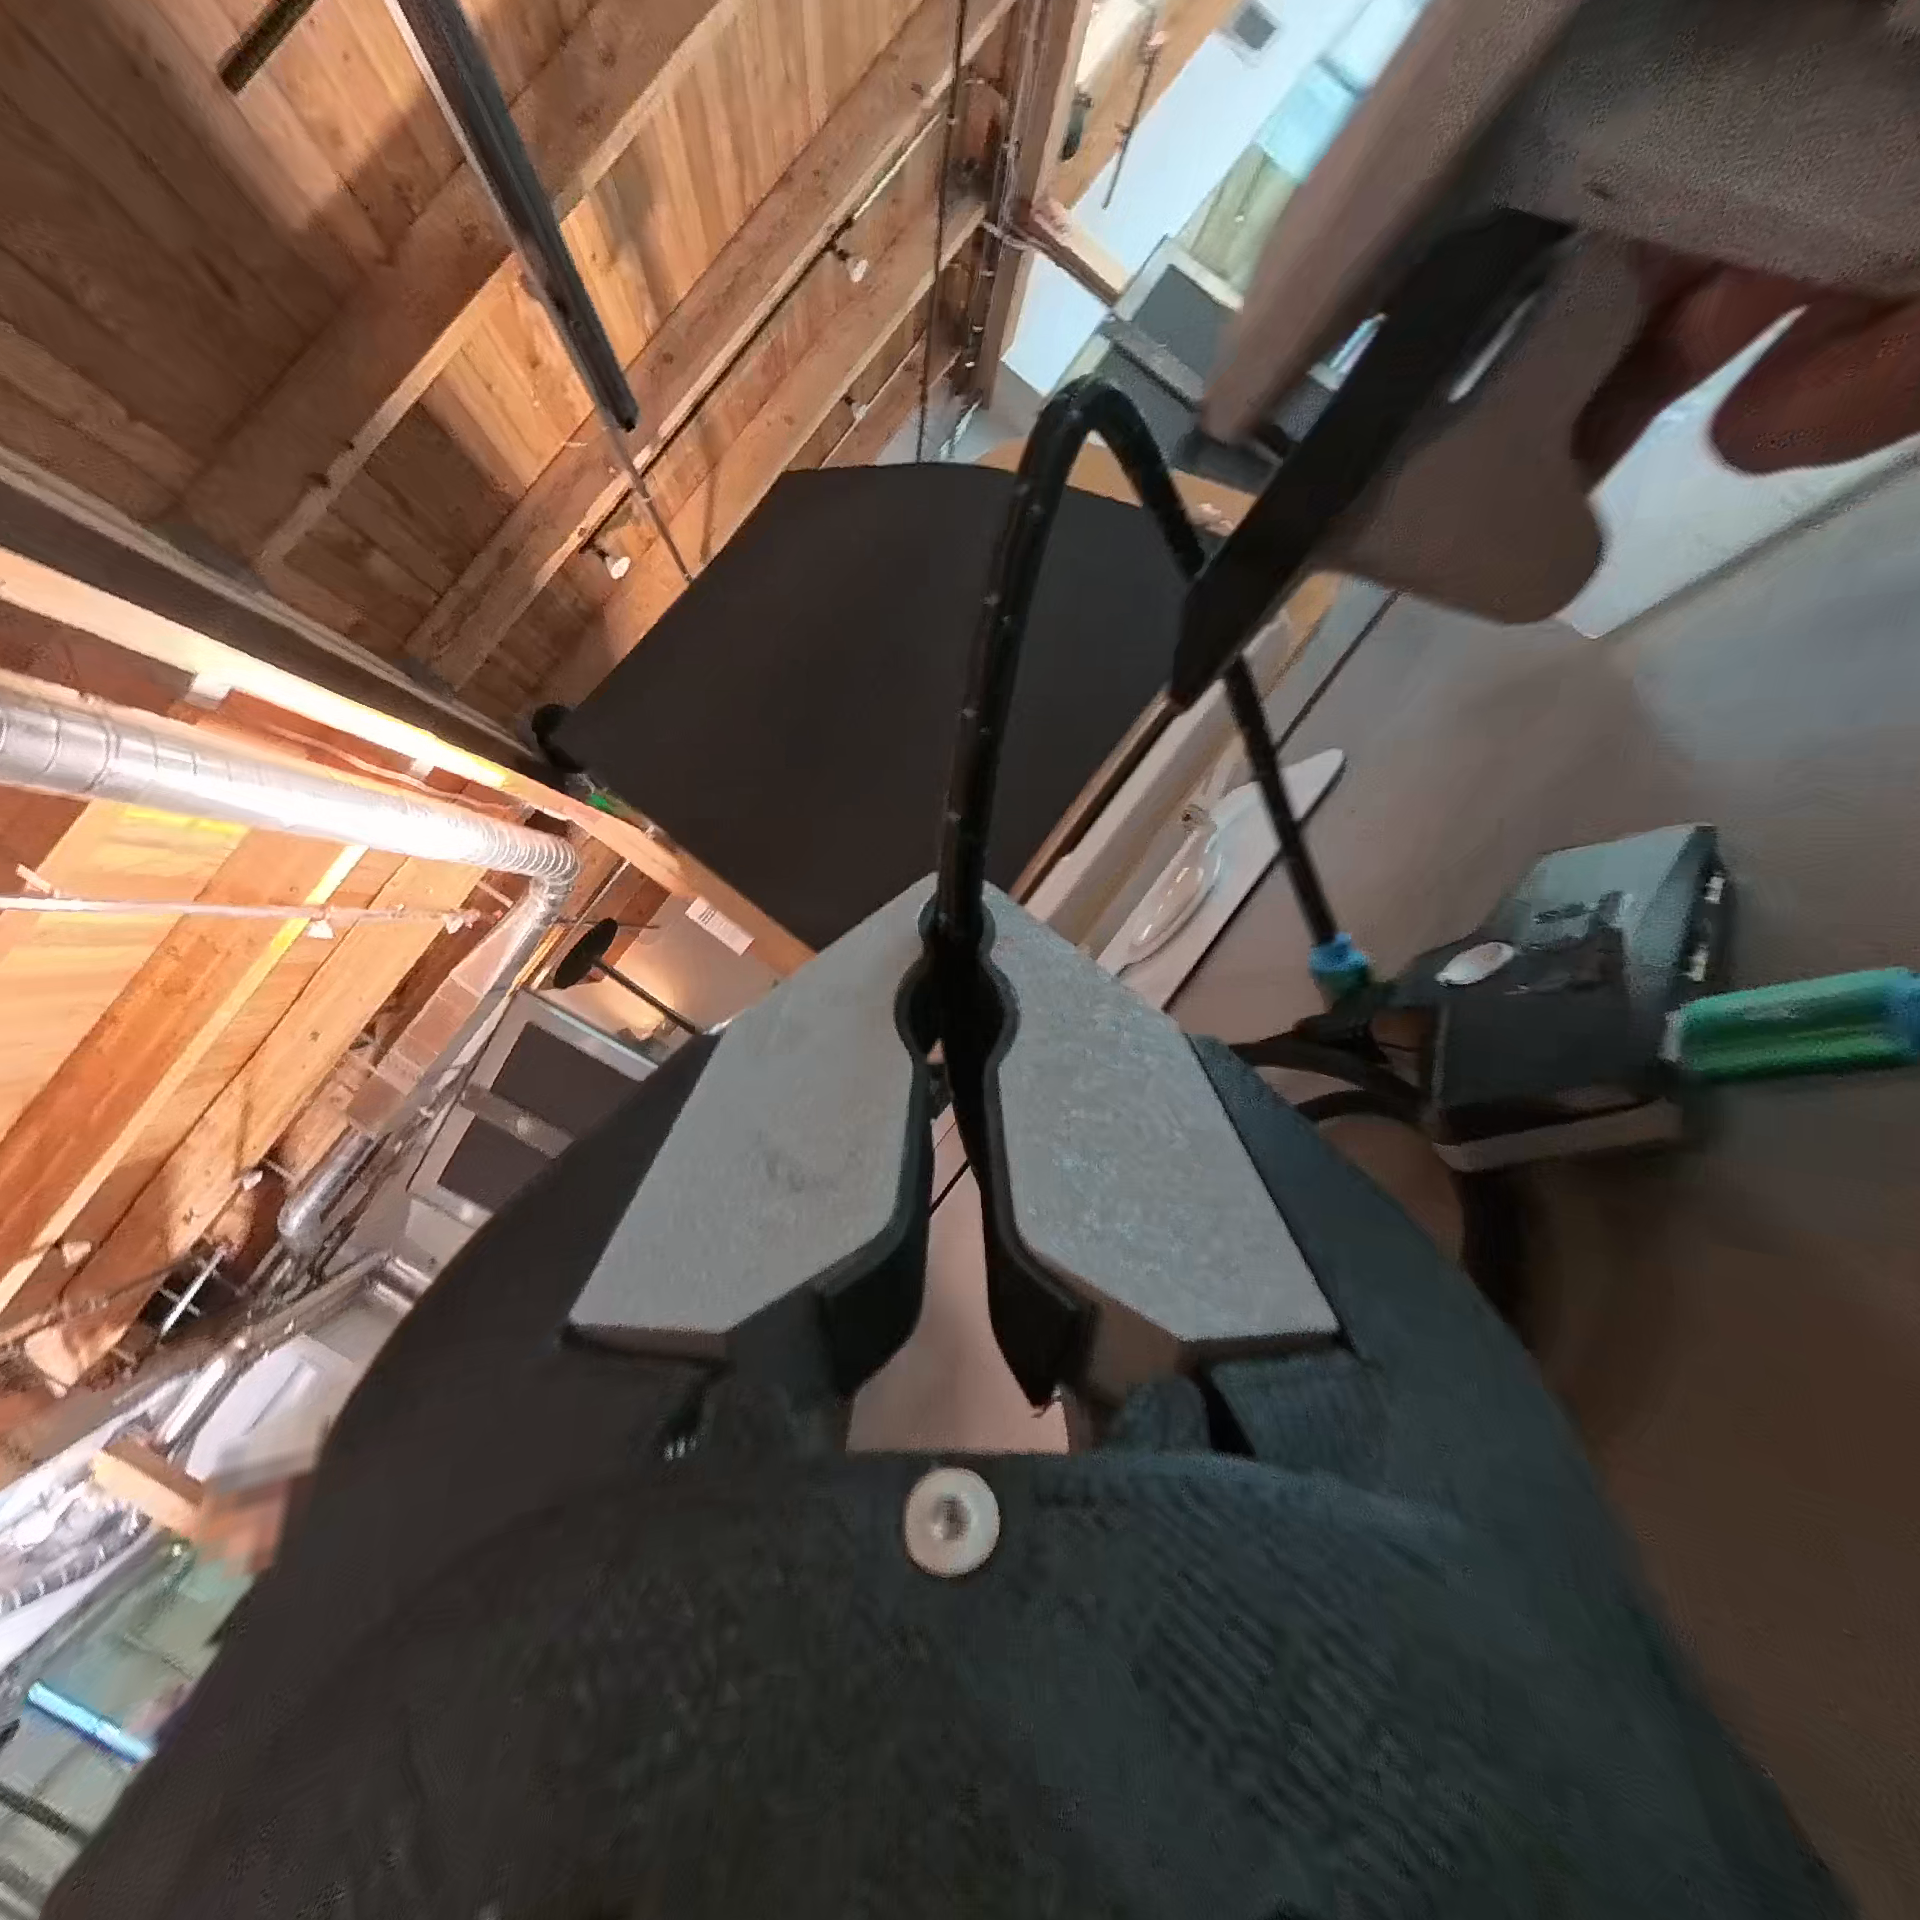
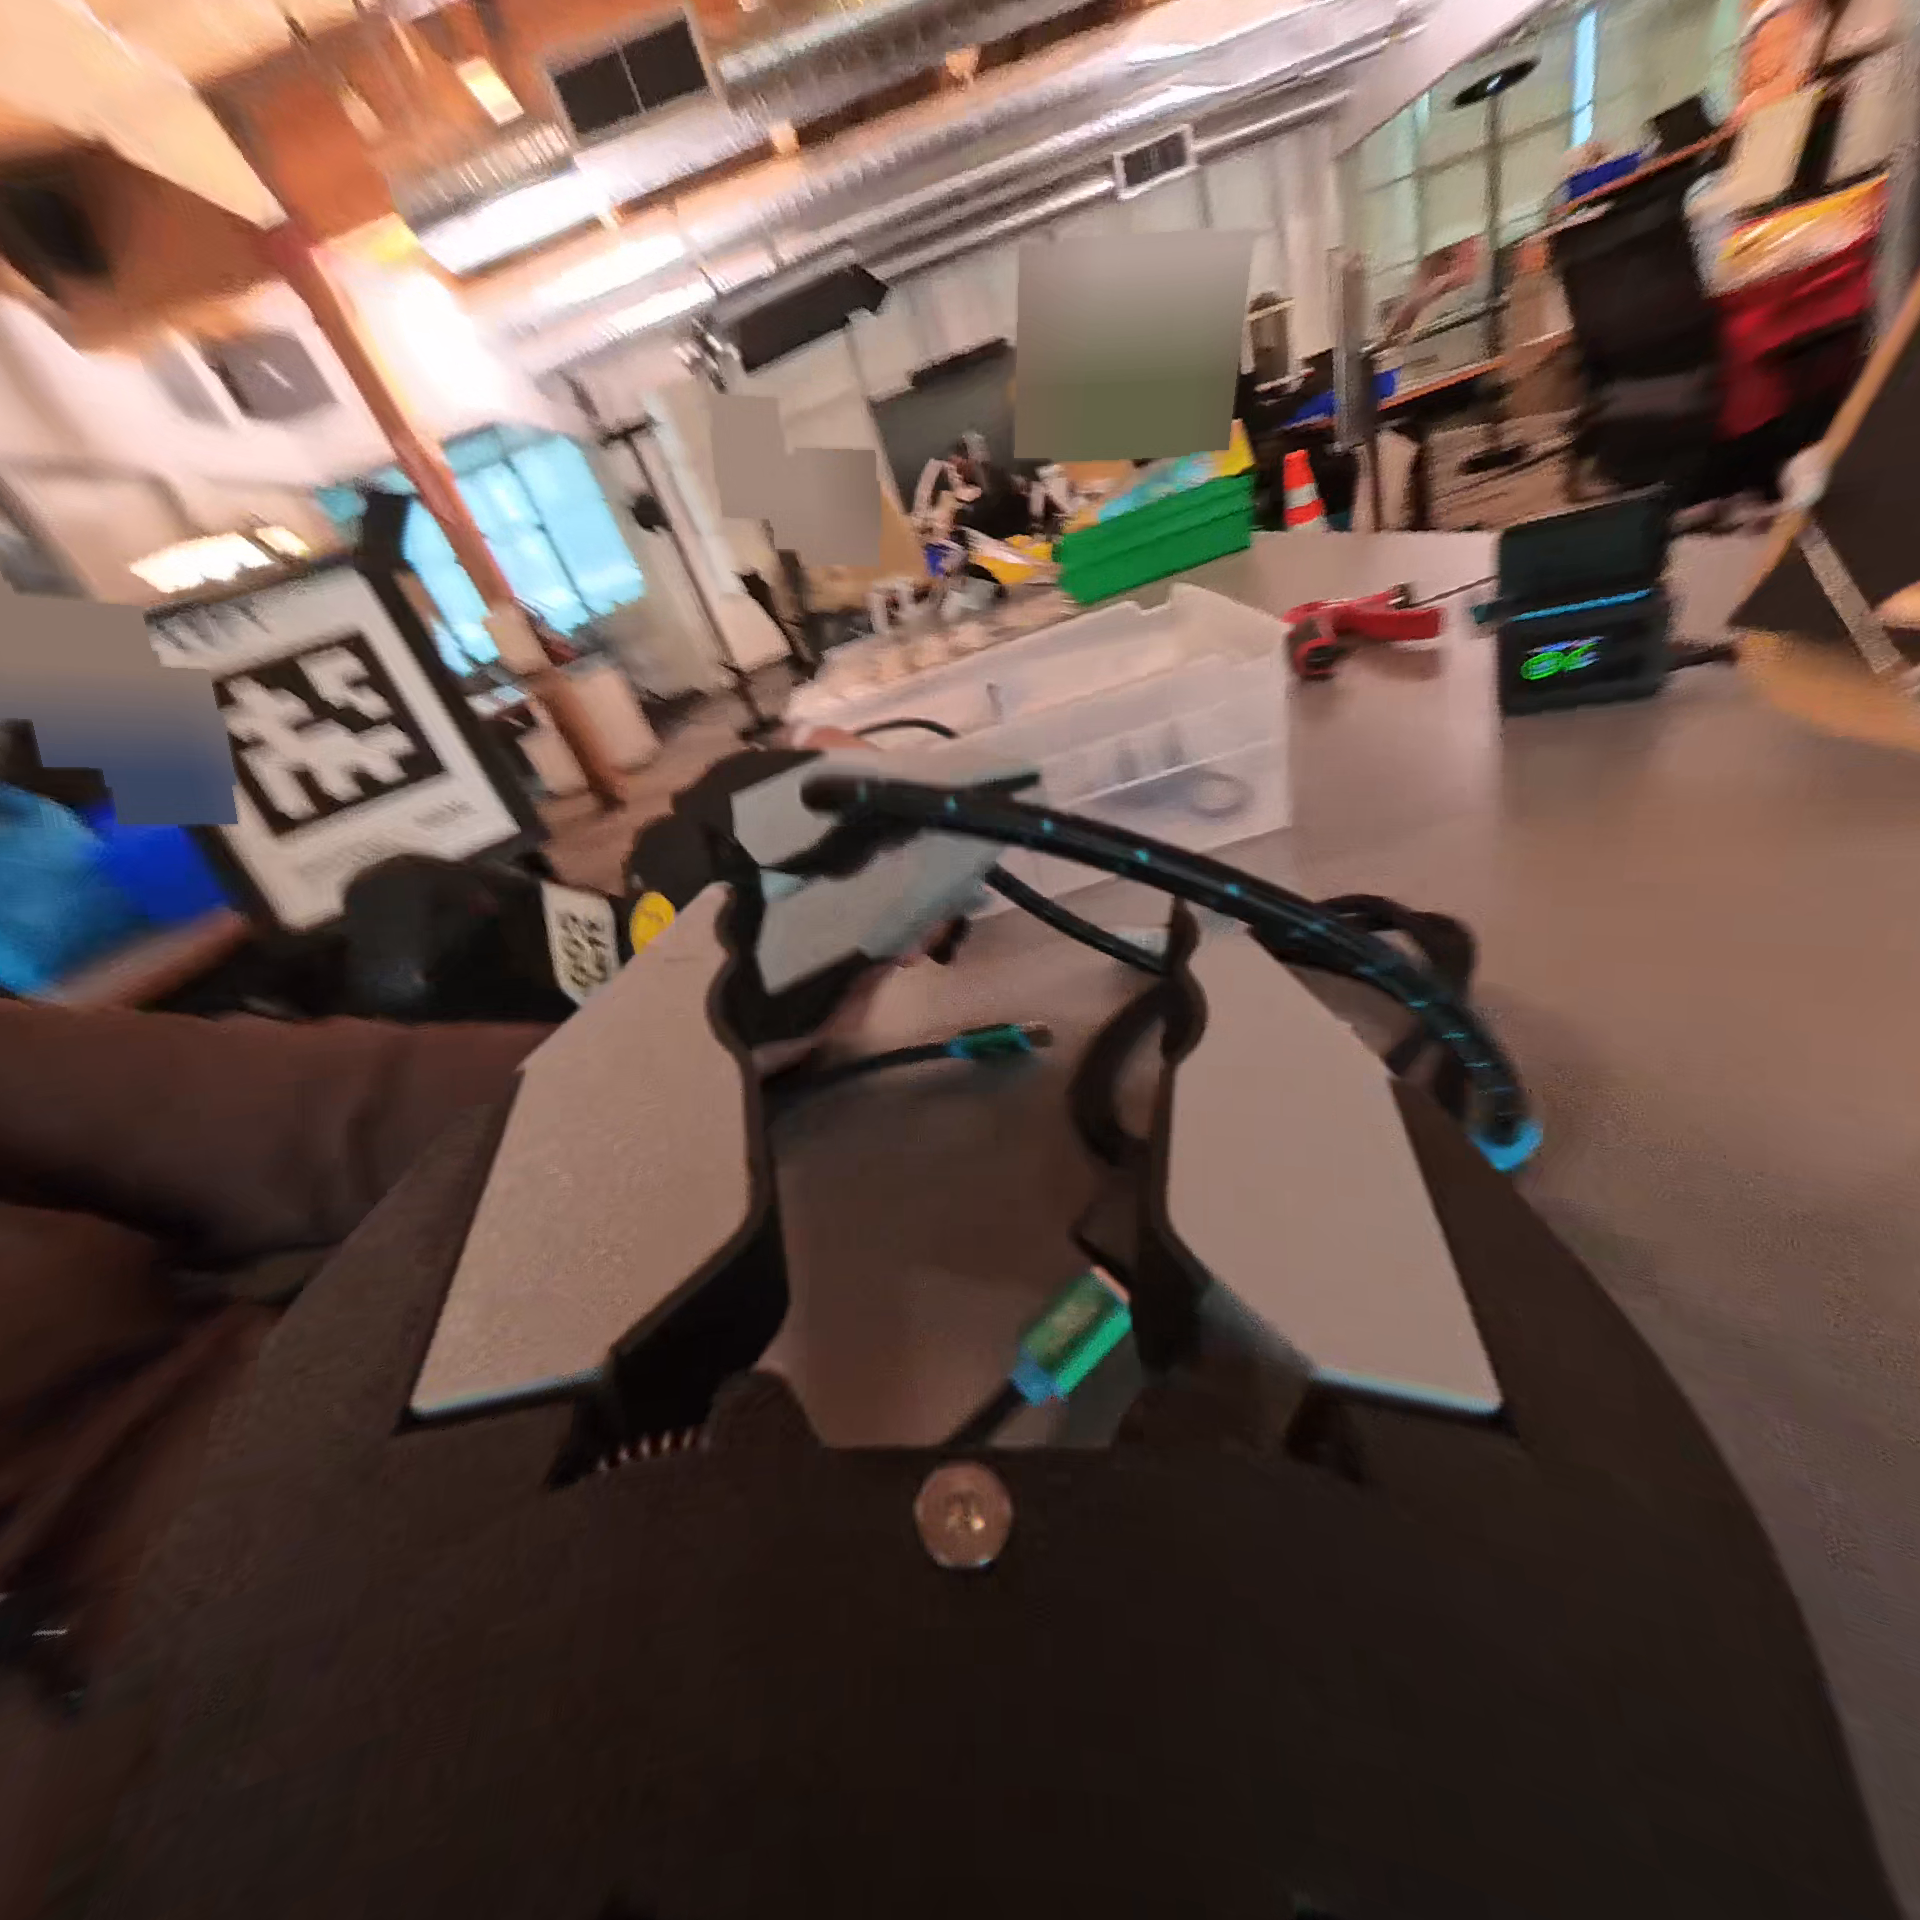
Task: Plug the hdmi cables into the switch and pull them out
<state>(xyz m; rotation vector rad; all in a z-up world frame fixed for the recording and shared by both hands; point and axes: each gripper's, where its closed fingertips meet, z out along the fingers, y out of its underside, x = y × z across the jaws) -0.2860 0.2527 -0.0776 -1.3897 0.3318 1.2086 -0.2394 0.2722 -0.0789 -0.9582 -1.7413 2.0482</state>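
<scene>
Our left gripper [image 1: 961, 997] clamped on the black braided cable [image 1: 987, 665], our right gripper [image 2: 956, 1049] fingers apart, green plug [image 2: 1070, 1335] between them, switch [image 1: 1590, 977] beyond.

Wooden ceiling [image 1: 312, 312], silver duct [image 1: 260, 774], windows [image 2: 520, 530]

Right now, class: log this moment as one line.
left gripper: shut on black cable | right gripper: open, empty | switch: on table

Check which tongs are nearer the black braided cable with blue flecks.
Left. The left tongs are shut on the black braided cable with blue flecks, at their tips. The right tongs hang open, the cable arching past their right finger.
</scene>
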